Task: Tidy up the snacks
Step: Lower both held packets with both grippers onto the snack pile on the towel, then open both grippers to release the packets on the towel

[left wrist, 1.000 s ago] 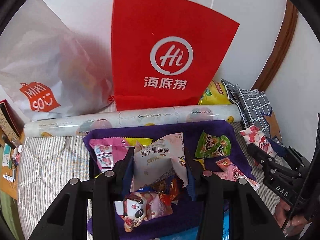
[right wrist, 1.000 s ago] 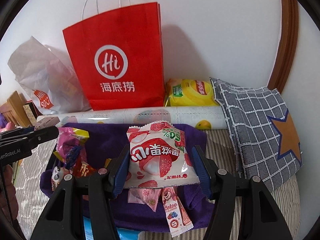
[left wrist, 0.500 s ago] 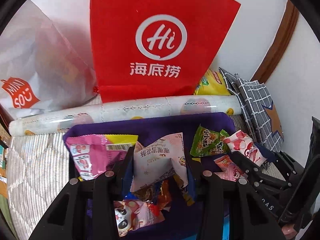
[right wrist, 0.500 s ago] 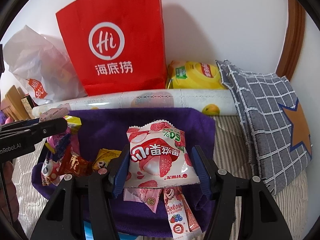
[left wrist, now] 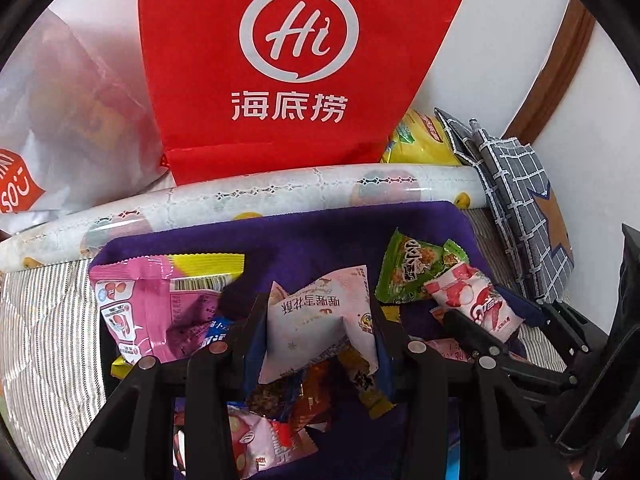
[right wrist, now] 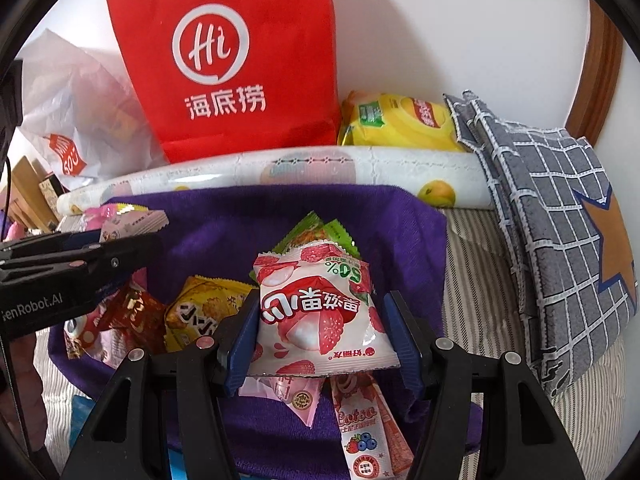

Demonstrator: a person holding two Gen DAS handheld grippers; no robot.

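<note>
The red paper bag (left wrist: 304, 64) loses its top and handles to the left wrist view's upper edge. The yellow packet (right wrist: 400, 122) behind the printed roll (right wrist: 320, 172) shows only its upper part. Snacks beneath the pale pink packet (left wrist: 320, 320) are a jumble, perhaps three wrappers. The blue item (right wrist: 80, 408) under the purple cloth (right wrist: 280, 216) is barely exposed.

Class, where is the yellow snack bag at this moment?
In the right wrist view the yellow snack bag lies by the wall, between the red paper bag and the checked cushion, behind the patterned roll.
</note>
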